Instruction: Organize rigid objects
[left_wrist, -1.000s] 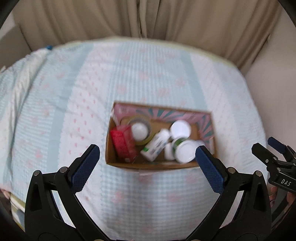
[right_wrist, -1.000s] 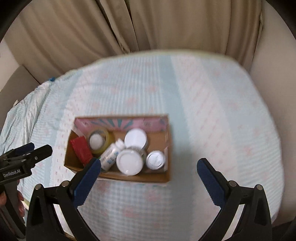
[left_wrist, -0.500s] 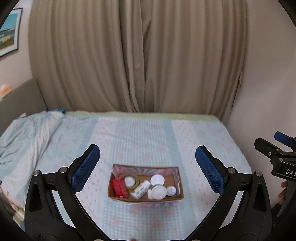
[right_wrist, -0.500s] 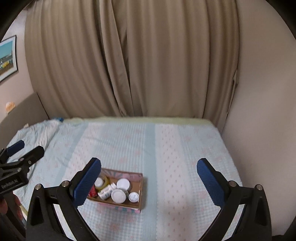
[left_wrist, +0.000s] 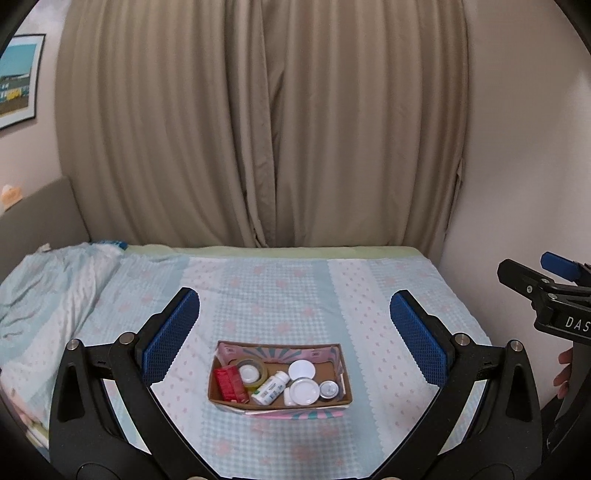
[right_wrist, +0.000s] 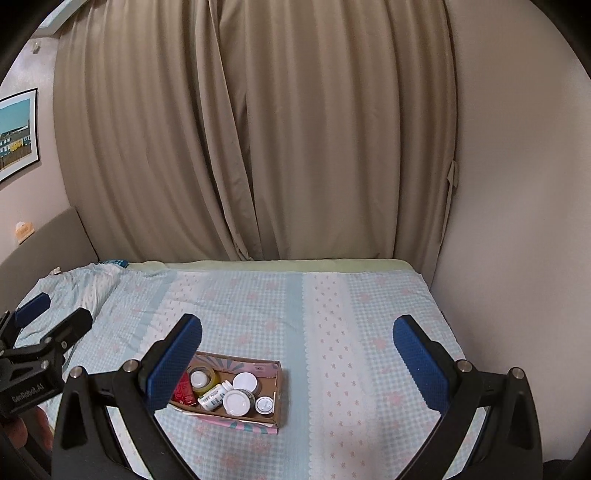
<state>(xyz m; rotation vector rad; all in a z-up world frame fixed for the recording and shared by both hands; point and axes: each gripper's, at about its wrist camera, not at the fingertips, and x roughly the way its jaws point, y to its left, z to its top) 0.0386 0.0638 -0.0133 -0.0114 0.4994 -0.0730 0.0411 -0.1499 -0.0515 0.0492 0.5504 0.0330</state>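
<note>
Left wrist view: the left tool (left_wrist: 294, 334) is nearest, held above the bed (left_wrist: 369, 295), its two blue-padded fingers (left_wrist: 170, 334) spread wide with nothing between them. Past the fingers lies the box (left_wrist: 343, 373), an open cardboard tray resting flat on the checked bedspread. Inside the box, a red pack (left_wrist: 231, 384) sits at its left end, a tape roll (left_wrist: 251, 372) just behind the pack with a white lid in its hole, a white bottle (left_wrist: 270, 387) lying tilted in the middle, a wide white-lidded jar (left_wrist: 303, 391) right of the bottle, another white lid (left_wrist: 302, 369) behind that jar, and a small tin (left_wrist: 328, 389) at the right end. Right of the box, at the frame edge, the right tool (left_wrist: 532, 273) shows side on.

Right wrist view: the right tool (right_wrist: 296, 349) also hangs spread wide and empty, and the box (right_wrist: 275, 391) lies behind its left finger, which hides the box's left end. Left of the box, the left tool (right_wrist: 48, 317) juts in from the edge. Beyond the box, the bedspread runs to a rumpled quilt (right_wrist: 92, 280) at the far left, then beige curtains (right_wrist: 258, 129) and a picture (right_wrist: 16, 133) on the wall left of them.
</note>
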